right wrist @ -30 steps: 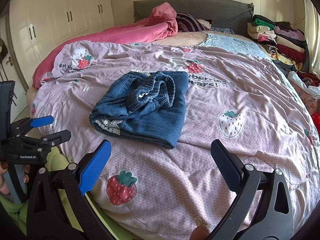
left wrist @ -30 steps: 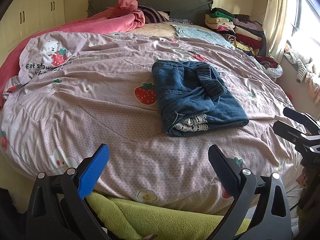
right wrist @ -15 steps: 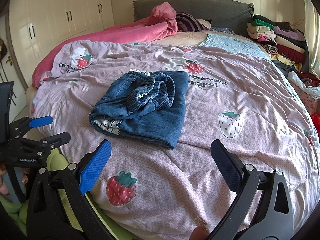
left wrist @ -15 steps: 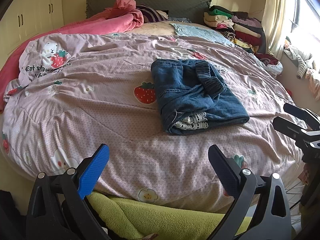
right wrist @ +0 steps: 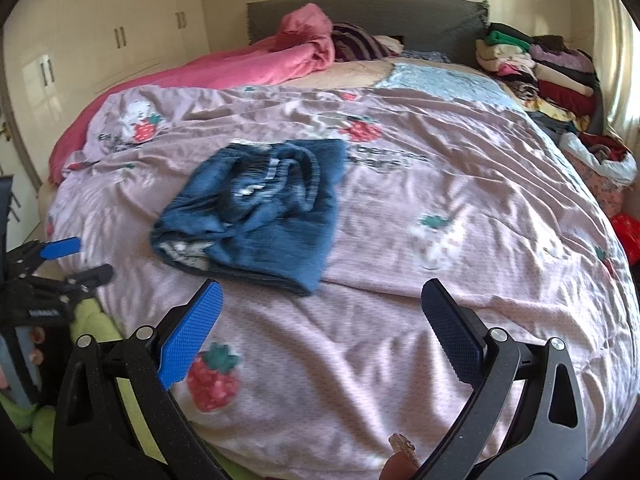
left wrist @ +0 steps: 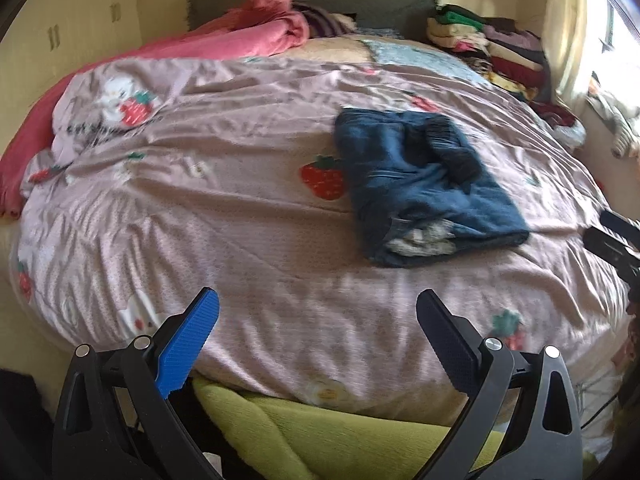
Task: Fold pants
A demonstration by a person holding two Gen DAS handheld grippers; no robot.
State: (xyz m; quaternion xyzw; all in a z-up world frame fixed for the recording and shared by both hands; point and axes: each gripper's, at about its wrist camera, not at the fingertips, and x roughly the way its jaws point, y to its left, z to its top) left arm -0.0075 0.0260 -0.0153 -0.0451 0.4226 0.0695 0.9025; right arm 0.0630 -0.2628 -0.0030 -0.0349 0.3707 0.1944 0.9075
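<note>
Both grippers (left wrist: 318, 336) (right wrist: 322, 332) hover agape before folded pants (left wrist: 424, 184).

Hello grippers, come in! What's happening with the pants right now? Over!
Left gripper open, empty. Right gripper open, empty. Blue pants folded on the strawberry bedspread, untouched. Nothing in the way.

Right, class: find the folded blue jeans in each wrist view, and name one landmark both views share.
Left wrist view: the folded blue jeans lie right of centre on the lilac bedspread, beside a red strawberry print.
Right wrist view: the jeans lie left of centre, above the blue jaw pad.
Shared landmark: the pink blanket by the grey headboard.
</note>
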